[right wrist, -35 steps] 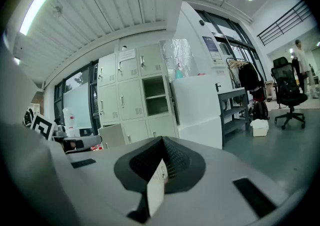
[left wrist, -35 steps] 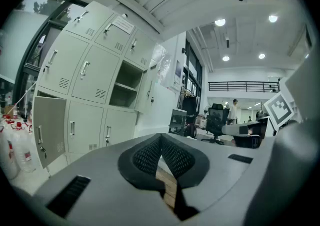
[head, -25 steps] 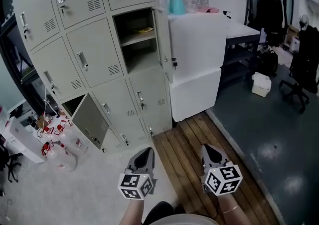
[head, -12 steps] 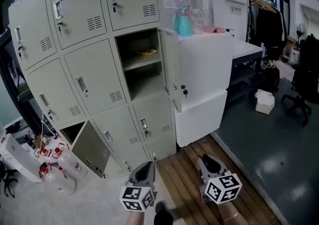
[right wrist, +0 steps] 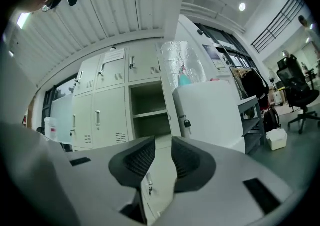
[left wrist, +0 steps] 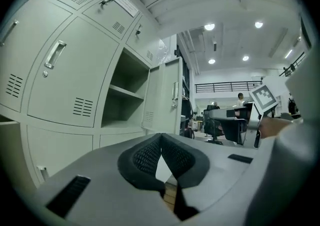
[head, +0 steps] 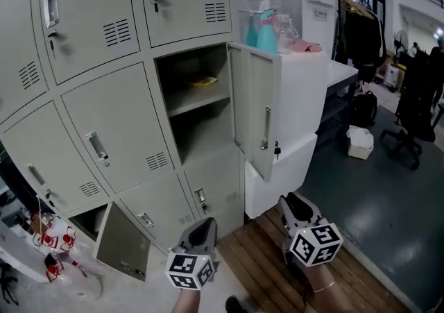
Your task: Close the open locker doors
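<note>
Below the open locker door (head: 255, 121), left gripper (head: 202, 227) jaws pressed together; right gripper (head: 292, 203) jaws just opening, nothing between them.

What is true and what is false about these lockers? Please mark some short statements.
1. A middle-row locker door stands open. True.
2. A yellow item lies on the shelf behind it. True.
3. Only one locker door is open. False: a lower-left door hangs open too.
4. The teal spray bottle stands inside a locker. False: it stands on the white cabinet.
5. The right gripper grips a door handle. False: its jaws, just opening, are apart and empty.
</note>
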The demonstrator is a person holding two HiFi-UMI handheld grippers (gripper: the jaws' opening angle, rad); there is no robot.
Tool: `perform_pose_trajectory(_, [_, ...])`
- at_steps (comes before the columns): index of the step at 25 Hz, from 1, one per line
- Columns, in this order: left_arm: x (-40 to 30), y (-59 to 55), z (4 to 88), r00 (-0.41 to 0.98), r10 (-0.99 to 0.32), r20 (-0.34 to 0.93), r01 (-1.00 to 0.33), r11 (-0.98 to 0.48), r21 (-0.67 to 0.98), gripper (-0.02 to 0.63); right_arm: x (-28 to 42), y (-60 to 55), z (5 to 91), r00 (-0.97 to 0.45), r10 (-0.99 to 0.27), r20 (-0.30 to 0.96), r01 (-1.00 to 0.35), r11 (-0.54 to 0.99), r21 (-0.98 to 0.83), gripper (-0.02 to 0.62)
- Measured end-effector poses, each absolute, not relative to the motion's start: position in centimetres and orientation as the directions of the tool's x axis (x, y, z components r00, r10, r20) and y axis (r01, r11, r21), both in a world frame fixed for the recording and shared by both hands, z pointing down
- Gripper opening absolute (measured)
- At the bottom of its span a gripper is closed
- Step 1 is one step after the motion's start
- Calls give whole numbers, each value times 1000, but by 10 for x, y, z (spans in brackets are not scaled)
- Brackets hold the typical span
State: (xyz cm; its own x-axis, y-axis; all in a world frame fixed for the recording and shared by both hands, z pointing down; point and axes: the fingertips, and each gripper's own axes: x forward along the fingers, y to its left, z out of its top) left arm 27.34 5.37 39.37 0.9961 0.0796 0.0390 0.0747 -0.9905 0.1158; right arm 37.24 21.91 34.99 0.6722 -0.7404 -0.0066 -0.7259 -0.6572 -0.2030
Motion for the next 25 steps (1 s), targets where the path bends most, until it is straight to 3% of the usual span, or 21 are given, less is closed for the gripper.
perform_pose_trajectory(25, [358,-38,383,992,128,7,126,-983,135,20,483,147,347,723,-690,37,-677,-718,-163,150])
